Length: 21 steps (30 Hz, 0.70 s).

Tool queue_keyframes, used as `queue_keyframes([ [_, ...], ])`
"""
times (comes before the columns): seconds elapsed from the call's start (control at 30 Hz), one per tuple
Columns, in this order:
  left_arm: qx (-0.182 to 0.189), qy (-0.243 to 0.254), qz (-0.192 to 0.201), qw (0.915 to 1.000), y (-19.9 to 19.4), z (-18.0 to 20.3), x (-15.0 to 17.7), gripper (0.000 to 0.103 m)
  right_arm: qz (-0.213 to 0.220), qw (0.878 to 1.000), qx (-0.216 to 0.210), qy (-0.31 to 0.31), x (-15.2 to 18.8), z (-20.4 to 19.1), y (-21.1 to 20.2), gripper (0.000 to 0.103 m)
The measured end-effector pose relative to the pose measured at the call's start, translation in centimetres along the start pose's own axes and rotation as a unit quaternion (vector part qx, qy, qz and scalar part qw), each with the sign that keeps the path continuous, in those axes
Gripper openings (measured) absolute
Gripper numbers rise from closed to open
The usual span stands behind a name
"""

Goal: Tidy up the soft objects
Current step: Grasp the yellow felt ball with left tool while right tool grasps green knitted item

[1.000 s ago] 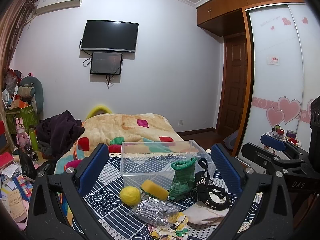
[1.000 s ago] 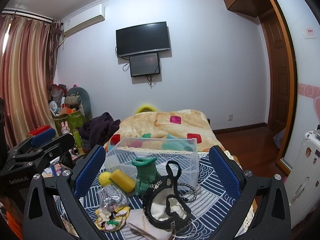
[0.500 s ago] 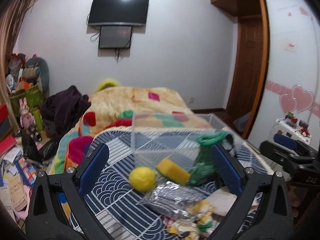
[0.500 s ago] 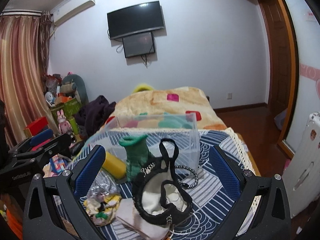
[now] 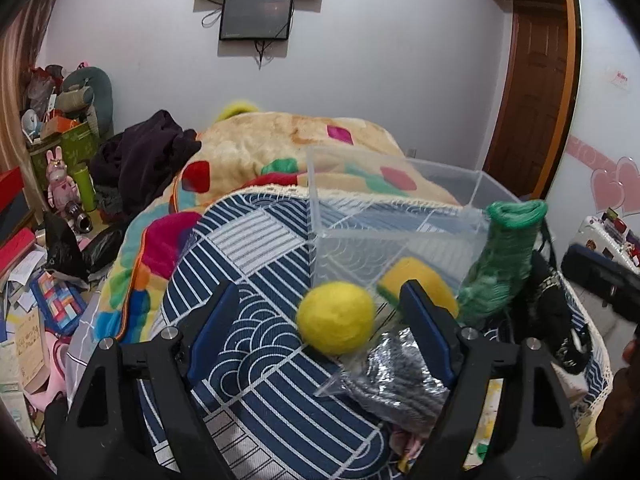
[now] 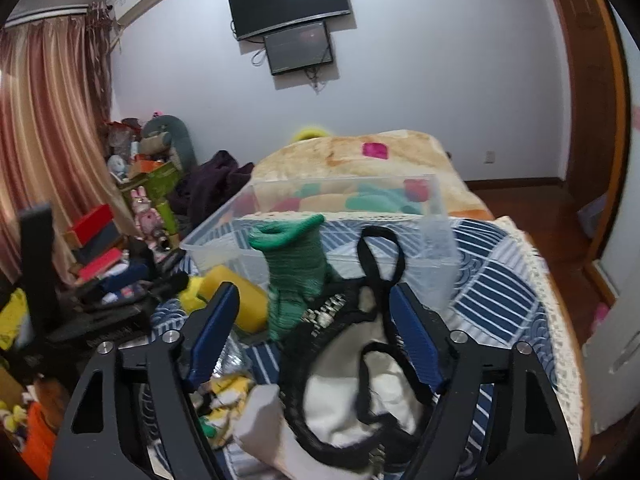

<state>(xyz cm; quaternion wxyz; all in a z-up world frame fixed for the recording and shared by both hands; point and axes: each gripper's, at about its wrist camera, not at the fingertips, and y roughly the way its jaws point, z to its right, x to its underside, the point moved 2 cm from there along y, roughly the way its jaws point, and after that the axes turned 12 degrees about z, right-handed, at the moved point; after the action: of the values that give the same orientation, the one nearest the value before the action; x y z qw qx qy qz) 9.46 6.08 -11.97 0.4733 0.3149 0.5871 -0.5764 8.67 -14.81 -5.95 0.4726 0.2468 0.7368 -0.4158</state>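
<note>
My left gripper [image 5: 319, 293] hangs low over the blue patterned cloth [image 5: 260, 360], its jaws closing. A yellow felt ball [image 5: 336, 318] lies between the blue pads, which do not touch it. Behind the ball are a yellow sponge [image 5: 420, 280], a green knitted boot [image 5: 500, 264] and a clear plastic box [image 5: 400, 208]. A silver bag [image 5: 400, 376] lies under the right finger. My right gripper [image 6: 316, 292] is also closing, around a black-and-white strapped bag [image 6: 352, 384] that its pads do not press. The green boot [image 6: 296, 276], sponge [image 6: 240, 300] and box [image 6: 320, 220] stand just ahead.
A bed with an orange patterned blanket [image 5: 280, 140] lies beyond the cloth, with dark clothes [image 5: 144, 160] heaped beside it. Boxes, books and toys [image 5: 48, 200] crowd the floor at left. A wooden door [image 5: 532, 92] stands at right. A yellow printed cloth [image 6: 228, 392] lies near the bag.
Both grippers have dropped and come nearer to the pile, tilting downward. Their jaws have narrowed. The yellow ball now sits between the left pads, the strapped bag between the right.
</note>
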Motion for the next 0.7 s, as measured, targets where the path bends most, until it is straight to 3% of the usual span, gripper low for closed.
queue_keyframes([
  [0.2, 0.001, -0.019, -0.016, 0.9997, 1.3, -0.7, 0.8, 0.066, -0.005, 1.000, -0.006, -0.005, -0.7, -0.6, 1.7, 0.067],
  [0.33, 0.030, -0.054, -0.035, 0.9975, 2.1, -1.3, 1.2, 0.059, -0.015, 1.000, 0.004, -0.016, -0.7, -1.3, 2.8, 0.065],
  [0.47, 0.041, -0.056, -0.038, 0.9968, 2.3, -1.3, 1.4, 0.057, -0.039, 0.999, 0.005, -0.010, -0.3, -1.1, 4.1, 0.055],
  [0.57, 0.060, -0.056, -0.040, 0.9959, 2.2, -0.7, 1.5, 0.041, -0.054, 0.998, 0.010, -0.007, 0.2, -0.9, 4.7, 0.042],
  [0.7, 0.046, -0.027, -0.030, 0.9981, 1.7, 0.3, 1.5, 0.039, -0.057, 0.998, 0.021, -0.004, 0.6, -0.6, 4.6, 0.028],
])
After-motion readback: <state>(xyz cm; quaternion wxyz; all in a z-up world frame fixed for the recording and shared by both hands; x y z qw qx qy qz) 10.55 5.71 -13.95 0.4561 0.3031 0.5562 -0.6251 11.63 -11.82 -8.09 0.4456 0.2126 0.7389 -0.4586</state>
